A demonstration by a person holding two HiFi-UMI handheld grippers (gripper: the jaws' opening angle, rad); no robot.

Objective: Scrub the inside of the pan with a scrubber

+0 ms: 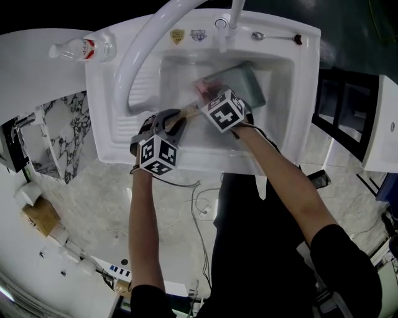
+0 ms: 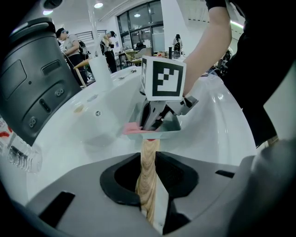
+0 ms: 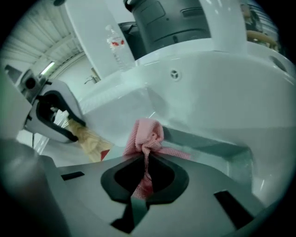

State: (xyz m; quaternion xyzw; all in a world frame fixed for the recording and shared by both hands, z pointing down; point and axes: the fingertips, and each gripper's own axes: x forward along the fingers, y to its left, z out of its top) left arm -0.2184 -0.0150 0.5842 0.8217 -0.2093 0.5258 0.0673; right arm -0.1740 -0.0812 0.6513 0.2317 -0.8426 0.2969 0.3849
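Observation:
A square grey-green pan (image 1: 247,84) lies in the basin of the white sink (image 1: 106,124). Its wooden handle (image 1: 188,113) runs toward the near left. My left gripper (image 1: 176,122) is shut on that handle (image 2: 149,171), with the pan (image 2: 170,128) straight ahead of it. My right gripper (image 1: 203,94) hangs over the pan's near left corner, shut on a pink mesh scrubber (image 1: 200,86). In the right gripper view the bunched scrubber (image 3: 148,134) sticks out of my right gripper (image 3: 147,178), just above the pan's rim (image 3: 217,150). The left gripper (image 3: 55,115) shows there on the handle (image 3: 90,139).
A tap (image 1: 233,15) stands at the sink's far rim and a thick white hose (image 1: 140,53) arches over its left side. A spoon (image 1: 273,37) lies on the far right rim. A plastic water bottle (image 1: 84,48) lies on the counter at the left.

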